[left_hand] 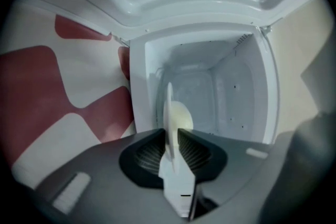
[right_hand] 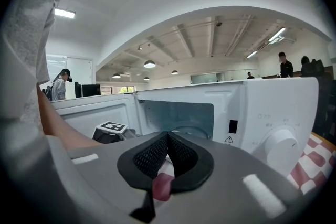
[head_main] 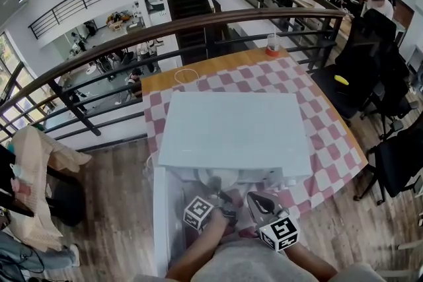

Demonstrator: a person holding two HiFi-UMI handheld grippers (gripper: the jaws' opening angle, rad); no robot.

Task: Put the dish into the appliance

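The white microwave (head_main: pixel 231 129) stands on a red-and-white checked table (head_main: pixel 317 109), its door (head_main: pixel 160 208) swung open to the left. In the left gripper view, my left gripper (left_hand: pixel 170 139) is shut on the rim of a white dish (left_hand: pixel 177 117), seen edge-on, which reaches into the microwave's cavity (left_hand: pixel 215 86). From the head view, the left gripper (head_main: pixel 221 200) is at the cavity mouth. My right gripper (head_main: pixel 259 203) hovers in front of the microwave (right_hand: pixel 262 113), to the right of the opening. Its jaws (right_hand: pixel 168 139) are shut with nothing held.
The microwave's dial (right_hand: pixel 281 147) is on its right panel. A cup with an orange base (head_main: pixel 272 44) and a white cable loop (head_main: pixel 188 76) sit at the table's far edge. A railing (head_main: pixel 198 26) runs behind; black chairs (head_main: pixel 370 69) stand at the right.
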